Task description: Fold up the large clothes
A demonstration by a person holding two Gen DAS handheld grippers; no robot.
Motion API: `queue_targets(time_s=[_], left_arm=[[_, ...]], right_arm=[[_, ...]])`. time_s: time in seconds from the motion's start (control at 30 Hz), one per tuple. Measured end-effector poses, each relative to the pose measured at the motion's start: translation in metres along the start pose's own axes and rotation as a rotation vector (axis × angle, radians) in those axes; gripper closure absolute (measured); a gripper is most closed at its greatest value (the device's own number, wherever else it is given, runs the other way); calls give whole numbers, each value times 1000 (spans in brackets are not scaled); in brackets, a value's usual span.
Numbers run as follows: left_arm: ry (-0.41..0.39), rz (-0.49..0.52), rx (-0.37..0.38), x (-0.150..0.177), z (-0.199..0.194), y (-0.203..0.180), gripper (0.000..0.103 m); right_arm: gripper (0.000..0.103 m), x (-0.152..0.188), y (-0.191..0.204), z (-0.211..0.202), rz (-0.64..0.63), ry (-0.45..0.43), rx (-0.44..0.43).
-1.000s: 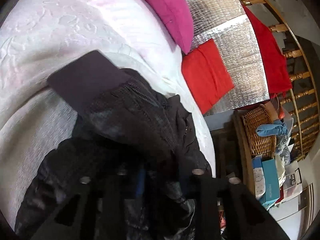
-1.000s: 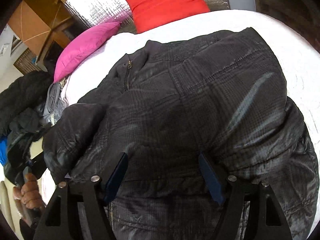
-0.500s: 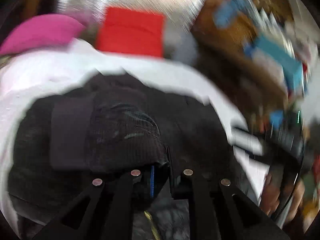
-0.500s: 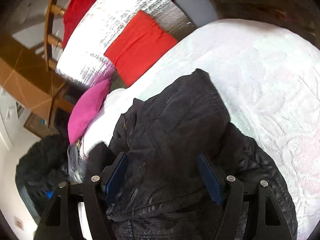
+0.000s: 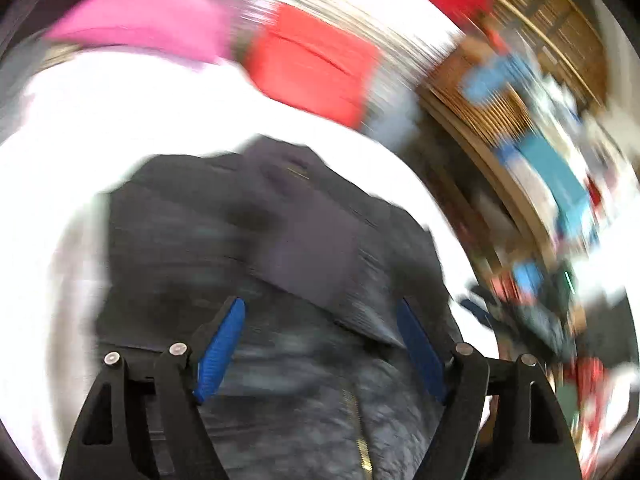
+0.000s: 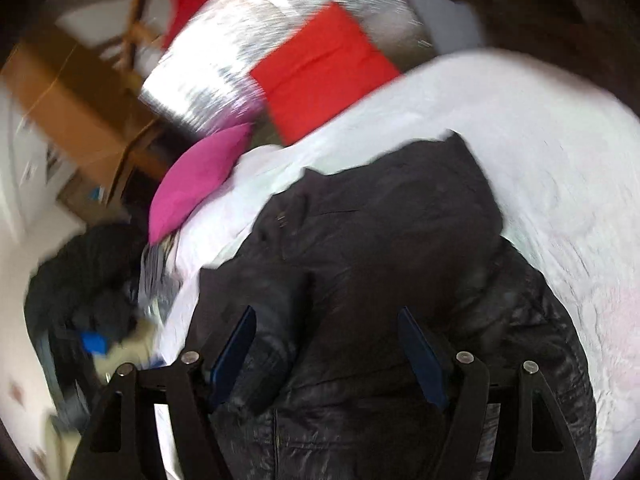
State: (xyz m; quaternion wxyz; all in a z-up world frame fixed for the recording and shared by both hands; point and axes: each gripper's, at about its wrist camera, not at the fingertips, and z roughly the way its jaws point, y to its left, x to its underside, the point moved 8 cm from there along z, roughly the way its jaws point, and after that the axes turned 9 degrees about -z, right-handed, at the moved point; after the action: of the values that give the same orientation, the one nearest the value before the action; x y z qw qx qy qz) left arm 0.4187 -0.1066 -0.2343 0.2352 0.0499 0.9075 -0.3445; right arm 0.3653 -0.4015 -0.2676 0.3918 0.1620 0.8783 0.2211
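A large black padded jacket [image 5: 280, 264] lies on a white bed cover [image 5: 120, 120], its sleeves laid in over the body and a brass zip near the bottom. It also shows in the right wrist view [image 6: 400, 248]. My left gripper [image 5: 320, 344] is open and empty above the jacket's lower part, blue pads spread wide. My right gripper [image 6: 328, 348] is open and empty above the jacket's hem. Both views are motion-blurred.
A pink pillow [image 5: 140, 20] and a red cushion [image 5: 316, 68] lie at the bed's head against a silver panel [image 6: 260, 52]. Wicker shelves with boxes [image 5: 532, 152] stand right of the bed. A dark clothes pile [image 6: 84, 280] lies left of it.
My left gripper was shut on jacket fabric, carried it across the jacket, then opened and let go. My right gripper stayed open and pulled back, swinging its view.
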Motion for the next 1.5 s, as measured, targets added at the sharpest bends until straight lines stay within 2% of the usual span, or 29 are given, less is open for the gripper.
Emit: queue_targets(time_s=[0.1,0.17,0.23,0.27,0.37,0.43,0.47,0.53,0.6,0.63,0.67,0.77,0.87,0.97,1.03,1.07,1.13,1.2,1.3,1.4,1.43,1.47,1.5], left_arm=[[-71,-133,-139,-17,-9,55,25],[-55,-214,-230,-17,-2,85,26],[-24,-274,-249,-11,10,93,32],[-15,-282,-258,-8,14,94,37],[-7,-244,-333,-4,22,87,38],[5,-239,-357,-1,27,86,40],[14,-248,-359,0,30,89,41],[27,-249,-381,2,39,93,43],[32,-236,-407,3,46,92,47],[34,-228,-411,3,45,97,48],[35,-218,-415,3,40,106,49],[32,-194,-433,4,40,103,50],[31,-185,-445,4,43,105,50],[28,-174,-463,5,44,105,50],[26,-166,-479,5,50,107,50],[27,-163,-485,5,51,107,50],[25,-159,-497,5,51,106,50],[22,-159,-503,5,51,107,50],[19,-166,-503,5,50,107,50],[16,-174,-494,4,47,107,50],[11,-170,-496,3,47,107,50],[-1,-162,-500,2,45,106,50],[-12,-153,-504,2,43,105,50]], right_arm=[[24,8,39,3,-176,2,-3],[22,14,61,11,-246,16,-6],[22,22,85,23,-320,39,4],[22,27,99,30,-370,49,21],[21,34,126,50,-475,67,78],[21,40,141,73,-564,105,162],[21,42,143,83,-596,121,190],[21,47,140,106,-674,156,306],[23,45,126,119,-685,163,370],[27,40,118,121,-650,158,368],[44,37,111,118,-612,150,355],[52,16,83,96,-416,107,273],[53,-3,45,68,-198,58,175],[52,-8,3,44,13,41,46],[45,-3,-24,32,108,46,-3],[36,2,-38,29,157,64,-21],[34,19,-64,30,310,118,-80],[33,28,-75,27,420,112,-158],[22,21,-84,21,488,60,-214],[23,19,-91,21,504,22,-221],[27,18,-92,23,501,27,-221],[48,17,-90,27,489,37,-209],[82,17,-86,31,452,59,-184]])
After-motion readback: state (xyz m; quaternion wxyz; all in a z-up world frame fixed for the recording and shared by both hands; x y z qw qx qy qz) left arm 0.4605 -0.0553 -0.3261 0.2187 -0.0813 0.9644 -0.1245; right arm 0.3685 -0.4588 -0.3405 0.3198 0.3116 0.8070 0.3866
